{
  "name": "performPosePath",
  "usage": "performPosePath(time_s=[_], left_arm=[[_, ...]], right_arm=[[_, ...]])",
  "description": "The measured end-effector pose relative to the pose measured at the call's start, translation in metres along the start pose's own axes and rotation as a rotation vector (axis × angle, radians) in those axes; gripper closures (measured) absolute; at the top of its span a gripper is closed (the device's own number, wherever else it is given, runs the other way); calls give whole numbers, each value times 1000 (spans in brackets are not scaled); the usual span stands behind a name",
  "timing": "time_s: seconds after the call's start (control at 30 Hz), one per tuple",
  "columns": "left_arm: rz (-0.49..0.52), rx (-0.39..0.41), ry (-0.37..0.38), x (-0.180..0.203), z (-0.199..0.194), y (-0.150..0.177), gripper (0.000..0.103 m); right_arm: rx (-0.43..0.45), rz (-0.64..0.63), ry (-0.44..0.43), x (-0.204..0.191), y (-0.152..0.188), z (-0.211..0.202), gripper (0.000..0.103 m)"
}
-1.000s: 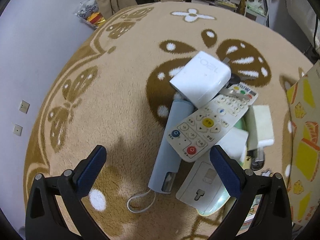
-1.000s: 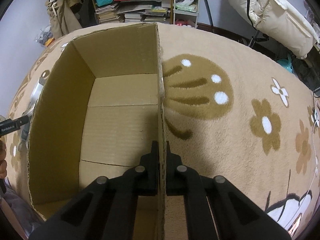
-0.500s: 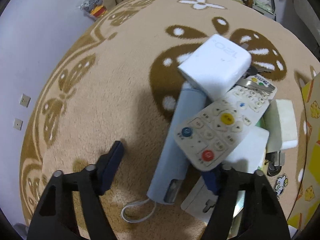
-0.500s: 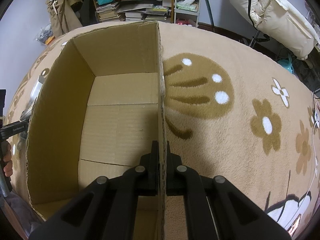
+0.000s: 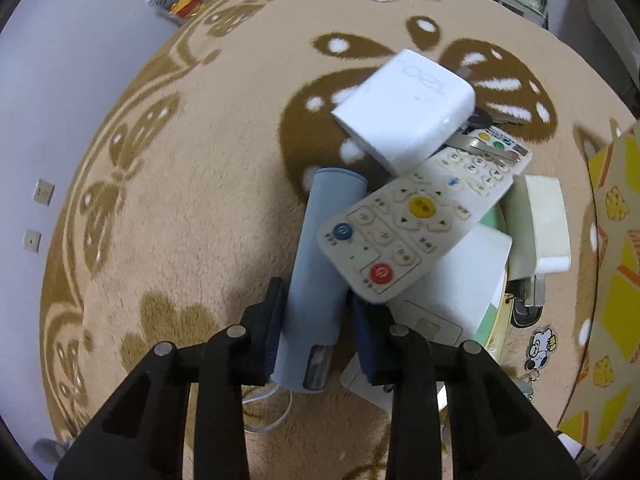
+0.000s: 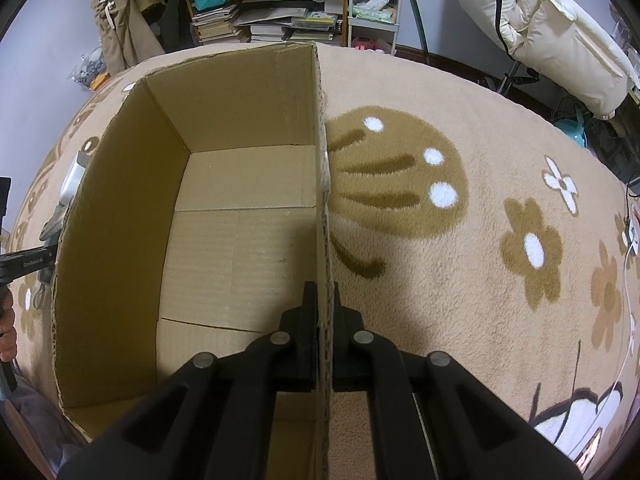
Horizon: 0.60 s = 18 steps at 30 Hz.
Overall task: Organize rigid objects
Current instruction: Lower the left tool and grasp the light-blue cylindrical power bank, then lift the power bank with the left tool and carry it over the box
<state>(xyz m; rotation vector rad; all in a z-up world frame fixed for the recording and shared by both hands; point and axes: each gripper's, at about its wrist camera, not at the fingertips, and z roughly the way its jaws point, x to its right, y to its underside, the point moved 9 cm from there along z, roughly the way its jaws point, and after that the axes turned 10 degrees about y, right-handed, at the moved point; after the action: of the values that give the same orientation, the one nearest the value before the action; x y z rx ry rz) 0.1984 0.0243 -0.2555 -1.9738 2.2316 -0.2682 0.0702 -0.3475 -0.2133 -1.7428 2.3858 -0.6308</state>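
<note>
Right, the left gripper [image 5: 318, 322] has its blue-padded jaws pinched on the near end of a pale blue cylindrical case [image 5: 320, 264] that lies on the beige patterned rug [image 5: 192, 208]. Across that case rests a white remote control [image 5: 416, 224], its far end tucked under a white adapter block [image 5: 404, 108], all part of one small heap. Over on the other side, the right gripper [image 6: 322, 332] clamps the right wall of an open cardboard box [image 6: 120, 216], bare inside.
</note>
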Motion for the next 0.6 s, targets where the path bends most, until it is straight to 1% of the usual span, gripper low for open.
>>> performPosePath(time_s=[0.17,0.23,0.43,0.6], left_arm=[[-34,-2,-22,-12,-4,4,77],[-44,-7,-9,-14,-5,7,77],[-62,-11,-2,-21,-6,11,77],[-87,0,-12,-28,-8,11,77]], right_arm=[[0,0,0,0,0,0,98],[-1,-6,2,-1,0,0,98],[2,-9,5,0,0,-1,98],[2,-8,4,0,0,-1,98]])
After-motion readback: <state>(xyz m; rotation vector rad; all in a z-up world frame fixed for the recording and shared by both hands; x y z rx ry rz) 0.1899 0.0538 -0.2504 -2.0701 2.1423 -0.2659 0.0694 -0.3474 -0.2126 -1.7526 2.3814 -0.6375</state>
